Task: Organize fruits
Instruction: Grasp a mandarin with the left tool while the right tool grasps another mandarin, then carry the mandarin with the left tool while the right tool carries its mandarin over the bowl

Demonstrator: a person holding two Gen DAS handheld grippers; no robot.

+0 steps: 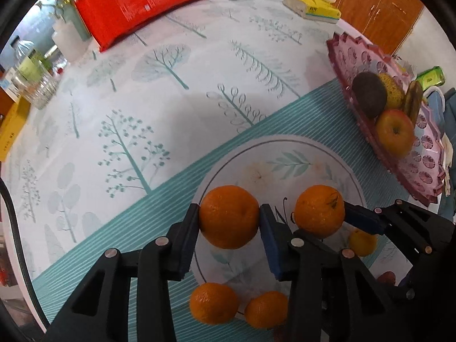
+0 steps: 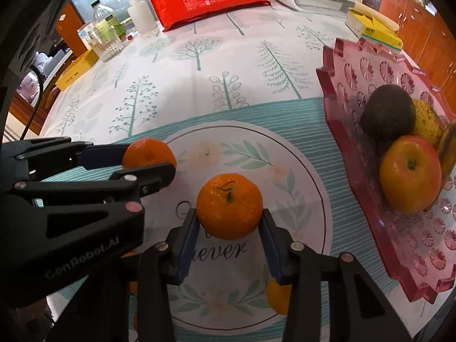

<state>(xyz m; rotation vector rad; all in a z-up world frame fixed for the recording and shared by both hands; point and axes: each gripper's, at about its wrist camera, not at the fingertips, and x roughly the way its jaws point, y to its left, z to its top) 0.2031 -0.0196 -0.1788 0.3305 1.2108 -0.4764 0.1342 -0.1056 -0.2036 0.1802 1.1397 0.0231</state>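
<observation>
I am clamping one tangerine [image 1: 228, 216] in my left gripper [image 1: 229, 222], another tangerine [image 2: 229, 206] in my right gripper [image 2: 229, 222] — both beside the pink tray [image 2: 356, 171], probably bound for it.

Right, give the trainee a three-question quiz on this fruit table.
1. True or false: both grippers are closed on fruit.
2. Which lies in the pink tray? A) an apple B) a pineapple C) grapes
3. Fill in: the left gripper holds a ____.

Key:
1. True. The right gripper clamps one mandarin, the left another.
2. A, the apple, beside a dark avocado.
3. Mandarin.
</observation>
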